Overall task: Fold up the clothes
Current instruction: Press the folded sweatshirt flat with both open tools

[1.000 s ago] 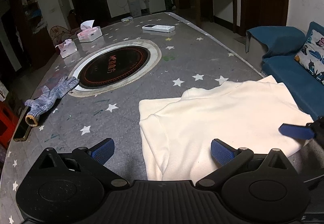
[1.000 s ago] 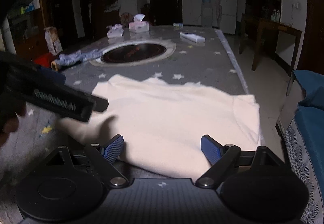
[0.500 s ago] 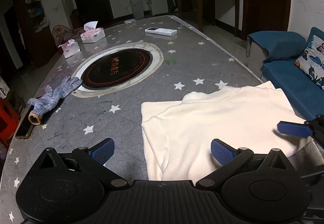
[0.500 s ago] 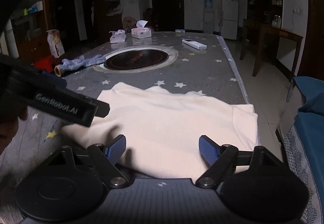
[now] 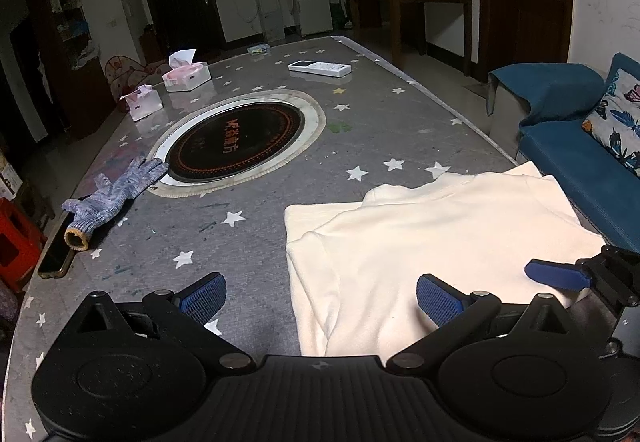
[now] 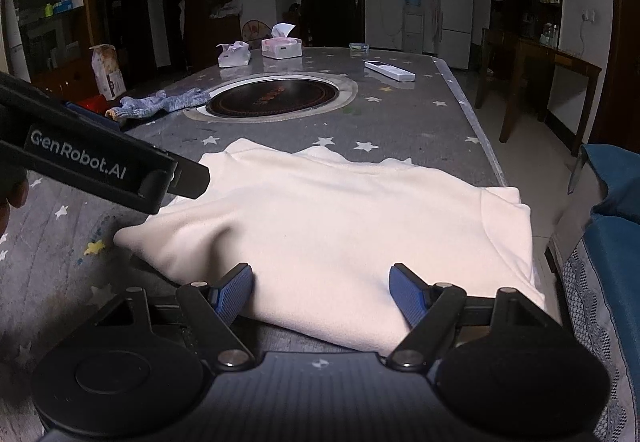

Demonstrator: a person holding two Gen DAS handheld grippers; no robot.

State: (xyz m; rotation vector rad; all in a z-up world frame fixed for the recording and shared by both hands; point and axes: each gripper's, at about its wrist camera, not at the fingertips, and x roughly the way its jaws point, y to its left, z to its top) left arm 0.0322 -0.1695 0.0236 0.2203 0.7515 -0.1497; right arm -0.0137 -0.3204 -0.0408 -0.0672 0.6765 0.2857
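While both grippers' fingers point(image 6: 236, 292) gape wide, the cream garment point(image 6: 340, 218) lies unheld.

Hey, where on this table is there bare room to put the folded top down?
Bare tabletop lies between the cream garment, the glove and the round hob. More runs between the hob and the remote. The far-left corner is crowded by the tissue boxes.
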